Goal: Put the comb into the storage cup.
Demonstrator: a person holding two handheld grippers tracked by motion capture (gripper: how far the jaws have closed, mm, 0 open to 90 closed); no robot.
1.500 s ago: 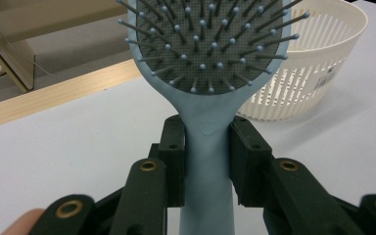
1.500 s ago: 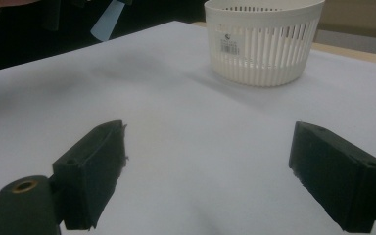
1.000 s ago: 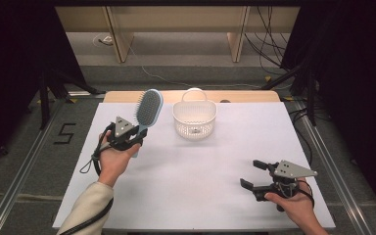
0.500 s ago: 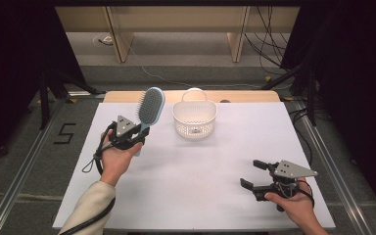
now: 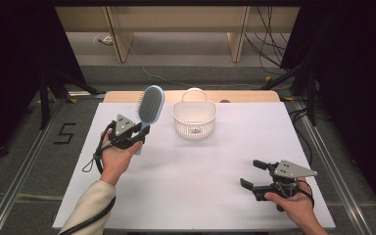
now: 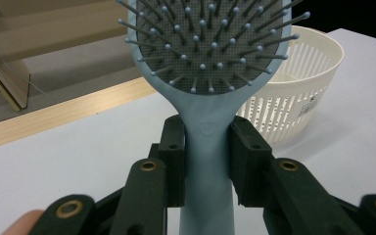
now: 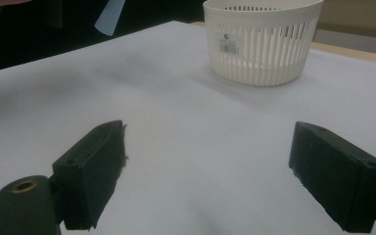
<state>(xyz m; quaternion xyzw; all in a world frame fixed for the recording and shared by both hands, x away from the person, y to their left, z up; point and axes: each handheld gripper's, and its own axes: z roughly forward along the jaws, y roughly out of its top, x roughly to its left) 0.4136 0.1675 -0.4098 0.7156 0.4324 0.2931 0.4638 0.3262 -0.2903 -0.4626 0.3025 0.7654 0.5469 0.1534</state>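
Observation:
A light blue hairbrush [image 5: 150, 108] stands upright above the table's left side, bristles toward the camera. My left gripper [image 5: 136, 132] is shut on its handle [image 6: 206, 161], just below the bristled head [image 6: 210, 44]. A white slatted basket [image 5: 194, 119] with a raised handle sits on the white tabletop a little to the right of the brush; in the left gripper view the basket [image 6: 298, 93] is behind the brush head. My right gripper [image 5: 252, 175] rests low near the front right of the table, its jaws wide apart with nothing between them, facing the basket [image 7: 263, 39].
The white sheet [image 5: 210, 161] covers the table, with a wooden strip [image 5: 245, 96] along its far edge. Metal rails [image 5: 24, 161] run along both sides, and cables [image 5: 274, 44] lie on the floor beyond. A label sticks to the basket's wall [image 7: 228, 43].

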